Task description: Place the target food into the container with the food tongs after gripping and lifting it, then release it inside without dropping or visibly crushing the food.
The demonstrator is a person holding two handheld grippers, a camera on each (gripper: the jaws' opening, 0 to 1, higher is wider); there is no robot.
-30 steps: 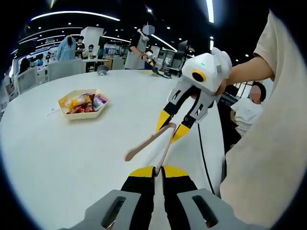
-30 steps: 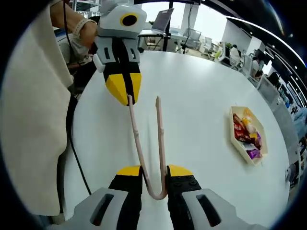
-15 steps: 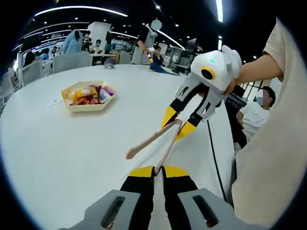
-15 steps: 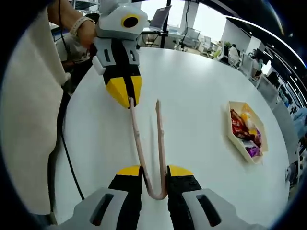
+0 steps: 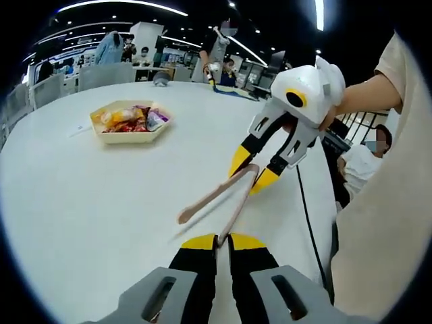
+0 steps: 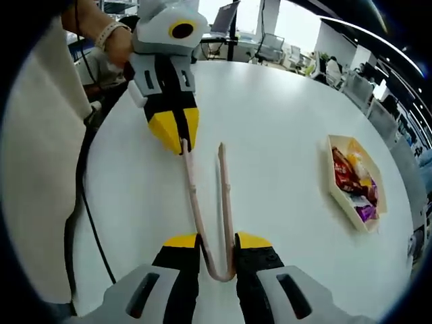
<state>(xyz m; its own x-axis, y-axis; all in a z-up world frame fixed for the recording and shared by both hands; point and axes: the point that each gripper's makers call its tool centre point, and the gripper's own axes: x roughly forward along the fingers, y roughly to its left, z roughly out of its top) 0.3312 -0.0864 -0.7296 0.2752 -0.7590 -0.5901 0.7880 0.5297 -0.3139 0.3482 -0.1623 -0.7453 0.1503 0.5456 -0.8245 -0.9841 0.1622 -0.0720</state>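
Pink food tongs [image 6: 225, 196] hang above the white table between the two grippers. My right gripper [image 6: 217, 237] is shut on their bent end, and the two arms point away from it. The left gripper [image 6: 174, 135] is shut on the tip of one arm; the other arm's tip is free. In the left gripper view, my left gripper [image 5: 223, 237] pinches that tip, and the right gripper [image 5: 251, 177] holds the tongs [image 5: 209, 199] at the bend. A cream hexagonal container [image 5: 128, 130] [image 6: 335, 185] with colourful snack packets [image 5: 131, 118] [image 6: 354, 182] sits farther off on the table.
The round white table [image 5: 81, 196] [image 6: 283, 115] has bare surface between the tongs and the container. A black cable [image 5: 309, 223] [image 6: 84, 223] runs along the table's edge by a person in a beige shirt. Chairs and people stand beyond the table.
Both grippers keep the same hold on the tongs. The views have drifted a little, so the container sits slightly differently in each.
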